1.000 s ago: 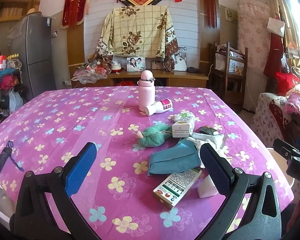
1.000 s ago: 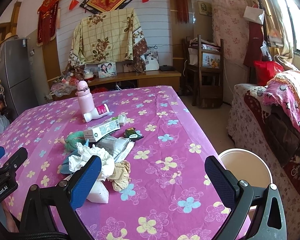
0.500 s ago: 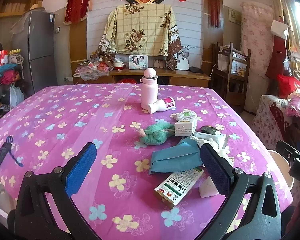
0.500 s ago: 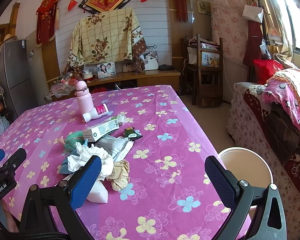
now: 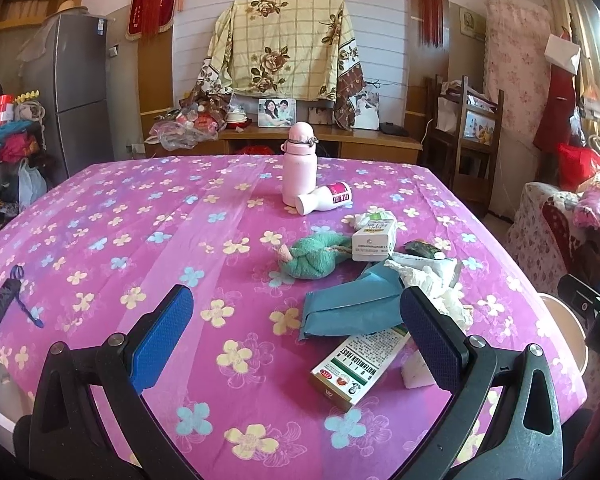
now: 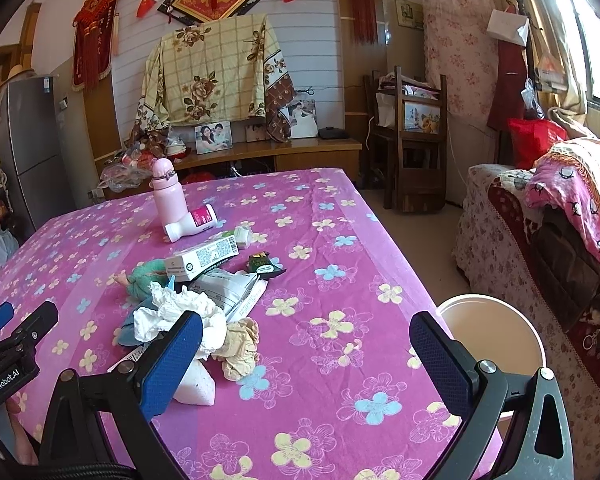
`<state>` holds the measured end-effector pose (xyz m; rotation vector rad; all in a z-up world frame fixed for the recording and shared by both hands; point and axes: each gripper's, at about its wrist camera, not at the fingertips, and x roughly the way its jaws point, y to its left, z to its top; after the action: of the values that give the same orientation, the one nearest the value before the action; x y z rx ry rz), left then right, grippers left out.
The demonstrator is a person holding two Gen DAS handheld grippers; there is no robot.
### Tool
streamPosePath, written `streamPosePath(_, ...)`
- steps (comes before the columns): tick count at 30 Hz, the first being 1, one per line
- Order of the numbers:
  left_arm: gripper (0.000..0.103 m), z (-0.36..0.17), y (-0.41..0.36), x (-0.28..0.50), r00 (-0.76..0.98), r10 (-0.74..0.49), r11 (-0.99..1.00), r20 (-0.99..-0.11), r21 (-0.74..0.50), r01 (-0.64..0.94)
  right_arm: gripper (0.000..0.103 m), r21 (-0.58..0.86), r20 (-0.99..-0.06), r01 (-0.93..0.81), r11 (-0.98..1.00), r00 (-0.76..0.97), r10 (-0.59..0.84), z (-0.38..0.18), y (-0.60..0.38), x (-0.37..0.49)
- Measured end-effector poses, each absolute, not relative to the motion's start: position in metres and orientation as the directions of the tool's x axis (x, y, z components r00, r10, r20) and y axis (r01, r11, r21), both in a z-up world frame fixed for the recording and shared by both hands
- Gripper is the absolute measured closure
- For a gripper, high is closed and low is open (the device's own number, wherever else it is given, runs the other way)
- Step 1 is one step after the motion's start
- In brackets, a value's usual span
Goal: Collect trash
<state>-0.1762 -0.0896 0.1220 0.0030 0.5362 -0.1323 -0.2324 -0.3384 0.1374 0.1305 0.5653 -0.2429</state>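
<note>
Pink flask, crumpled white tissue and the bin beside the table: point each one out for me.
Pink flask (image 5: pixel 298 172), left wrist view, middle of its body.
Crumpled white tissue (image 6: pixel 180 306), right wrist view, top of the wad.
Bin (image 6: pixel 488 332), right wrist view, its inner wall.

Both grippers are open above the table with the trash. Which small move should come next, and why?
Probably lower the right gripper onto the crumpled white tissue and close on it. Its jaws are wide open and empty, the tissue lies just ahead by its left finger, and the bin stands right beside the table edge. The left gripper is also open and empty.
</note>
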Motion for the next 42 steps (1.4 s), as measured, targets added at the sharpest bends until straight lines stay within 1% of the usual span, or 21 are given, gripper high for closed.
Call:
streamPosePath(11,0.000,0.121,-0.090,-0.176,0.855,-0.114,0.993,-0.506,-0.023,0.119,0.000,0.057,-0.548,0.257,0.965,0.816,-0.185,0.134,-0.339,-0.232)
streamPosePath(42,0.000,0.103,-0.085,-0.169,0.837,-0.090,0.995,-0.540,-0.013,0.099,0.000,0.038,-0.595,0.236,0.971,0.786,-0.168,0.119,-0.332,-0.222)
